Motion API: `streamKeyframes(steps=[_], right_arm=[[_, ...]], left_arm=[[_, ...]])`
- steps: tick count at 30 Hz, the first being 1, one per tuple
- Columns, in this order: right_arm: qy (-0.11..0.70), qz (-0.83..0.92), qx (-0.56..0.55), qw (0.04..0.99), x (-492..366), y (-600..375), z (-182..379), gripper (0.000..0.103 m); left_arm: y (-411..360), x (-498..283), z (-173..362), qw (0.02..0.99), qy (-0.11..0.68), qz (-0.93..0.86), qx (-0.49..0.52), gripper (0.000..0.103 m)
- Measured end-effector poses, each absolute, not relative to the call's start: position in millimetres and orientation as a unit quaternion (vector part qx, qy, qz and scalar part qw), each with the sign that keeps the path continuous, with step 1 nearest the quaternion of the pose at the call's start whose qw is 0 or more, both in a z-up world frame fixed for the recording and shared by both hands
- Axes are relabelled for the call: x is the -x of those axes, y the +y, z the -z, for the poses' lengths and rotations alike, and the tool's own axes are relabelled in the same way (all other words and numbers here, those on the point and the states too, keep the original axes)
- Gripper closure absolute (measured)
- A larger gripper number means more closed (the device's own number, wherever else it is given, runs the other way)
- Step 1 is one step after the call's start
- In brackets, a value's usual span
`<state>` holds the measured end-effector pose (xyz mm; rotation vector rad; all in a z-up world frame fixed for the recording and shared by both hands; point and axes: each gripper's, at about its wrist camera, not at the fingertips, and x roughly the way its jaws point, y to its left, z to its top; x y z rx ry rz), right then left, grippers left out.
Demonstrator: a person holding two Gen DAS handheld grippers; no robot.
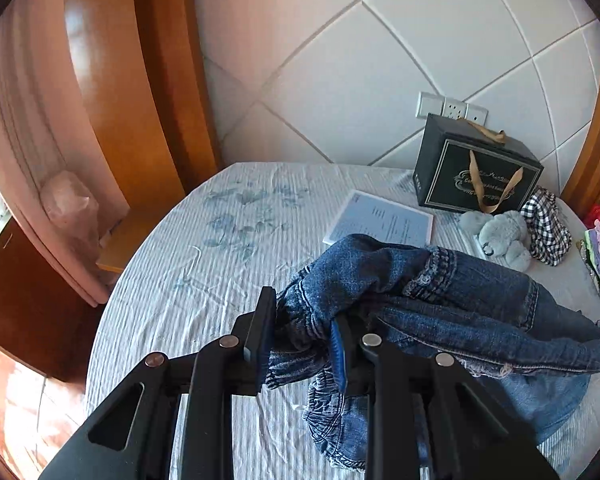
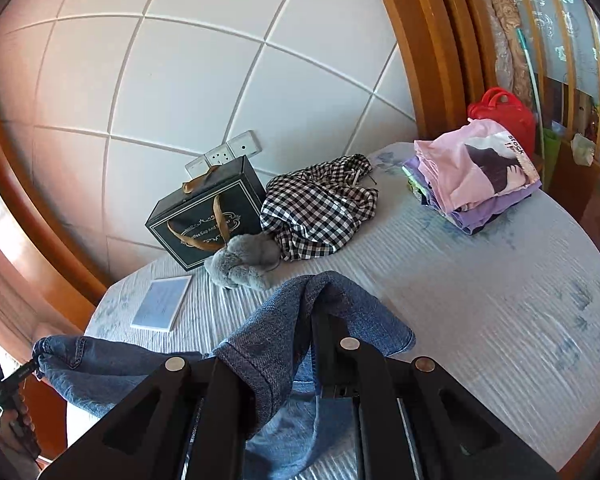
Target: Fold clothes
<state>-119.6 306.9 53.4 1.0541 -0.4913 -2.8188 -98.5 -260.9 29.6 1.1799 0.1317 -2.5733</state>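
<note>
A blue denim garment (image 1: 440, 300) hangs between my two grippers above the bed. My left gripper (image 1: 304, 332) is shut on its gathered elastic edge, with cloth bunched between the fingers. My right gripper (image 2: 284, 344) is shut on another part of the denim garment (image 2: 284, 328), which drapes over its left finger and hides it. The left gripper (image 2: 4, 372) also shows at the far left of the right wrist view, holding the other end. A crumpled black-and-white checked garment (image 2: 316, 212) lies on the bed near the headboard.
The bed has a pale blue striped sheet (image 2: 480, 320). A dark gift box (image 2: 204, 216), a grey plush toy (image 2: 244, 260) and a paper sheet (image 2: 162, 304) lie near the headboard. A stack of folded clothes (image 2: 476, 176) sits at the far right beside a red bag (image 2: 504, 112).
</note>
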Motion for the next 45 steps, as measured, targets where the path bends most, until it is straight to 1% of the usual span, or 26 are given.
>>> streamKeyframes(steps=[5,6,7,8,9,10,11,14,16,20,22,24,27,29,33,39,41,45], right_arm=[[-0.136,0.920,-0.364,0.047,211,294,-46,0.094],[-0.127,0.919,-0.371,0.039,228,292,-42,0.092],[-0.121,0.916,-0.382,0.028,242,291,-36,0.081],[-0.115,0.912,-0.393,0.017,256,290,-30,0.070],[-0.108,0.909,-0.403,0.007,268,290,-25,0.039],[-0.100,0.904,-0.415,0.000,270,289,-17,0.025],[-0.092,0.900,-0.426,-0.007,273,289,-10,0.025],[-0.084,0.888,-0.452,-0.009,264,292,12,0.026],[-0.086,0.882,-0.462,-0.015,248,298,24,0.025],[-0.092,0.869,-0.485,-0.029,214,309,49,0.022],[-0.095,0.865,-0.491,-0.037,200,313,57,0.017],[-0.105,0.860,-0.497,-0.045,190,318,63,0.015],[-0.120,0.851,-0.510,-0.034,189,318,64,0.015],[-0.108,0.850,-0.514,-0.025,189,313,60,0.015],[-0.105,0.870,-0.482,-0.022,187,313,41,0.015],[-0.181,0.889,-0.417,-0.048,191,354,4,0.014],[-0.189,0.888,-0.416,-0.052,193,361,0,0.013],[-0.201,0.879,-0.430,-0.045,191,376,5,0.012]], left_arm=[[-249,189,8,0.174,0.038,0.877,-0.446,0.077],[-247,208,16,0.174,0.038,0.874,-0.451,0.076],[-244,224,24,0.168,0.036,0.871,-0.460,0.074],[-242,237,33,0.156,0.031,0.868,-0.471,0.069],[-239,245,41,0.149,0.025,0.863,-0.481,0.065],[-237,247,47,0.145,0.021,0.861,-0.487,0.052],[-236,244,49,0.137,0.022,0.862,-0.488,0.042],[-237,229,55,0.120,0.024,0.862,-0.493,0.031],[-243,212,59,0.117,0.031,0.859,-0.497,0.028],[-250,174,82,0.101,0.038,0.845,-0.524,0.027],[-243,157,100,0.091,0.027,0.836,-0.541,0.027],[-234,146,121,0.084,0.017,0.826,-0.557,0.027],[-225,136,143,0.085,0.015,0.818,-0.569,0.027],[-221,133,152,0.091,0.016,0.816,-0.570,0.027],[-220,132,156,0.099,0.027,0.814,-0.572,0.027],[-223,128,158,0.103,0.047,0.814,-0.570,0.027],[-225,127,159,0.105,0.052,0.812,-0.572,0.027],[-224,127,162,0.108,0.052,0.811,-0.573,0.027]])
